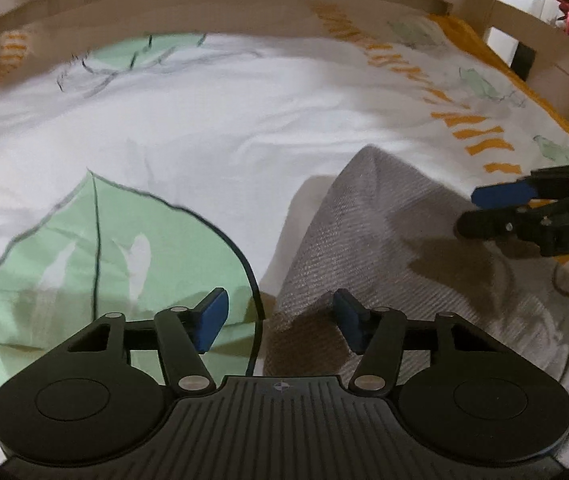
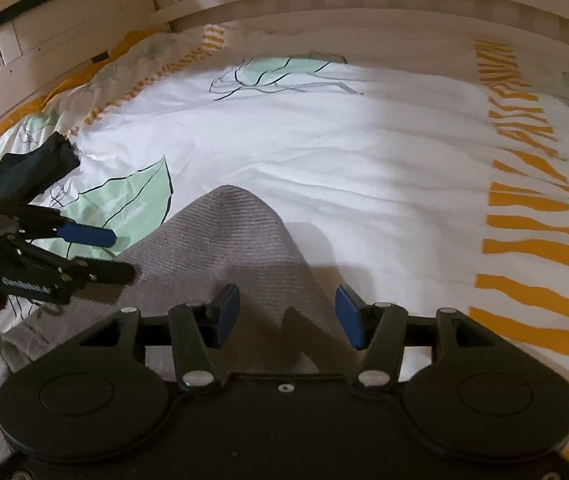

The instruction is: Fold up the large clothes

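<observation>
Two released grippers, left gripper (image 1: 280, 320) and right gripper (image 2: 287, 316), hover over grey garment (image 1: 384, 232).

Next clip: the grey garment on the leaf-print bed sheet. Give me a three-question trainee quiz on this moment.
1. True or false: the left gripper is clamped on the grey ribbed knit garment.
2. Multiple choice: what lies on the white sheet with green leaves and orange stripes at the far left of the right wrist view? A) a dark crumpled cloth B) a red towel C) a pillow
3. Fill in: the right gripper has its jaws ____.

Key: 1 false; 2 A; 3 open
</observation>
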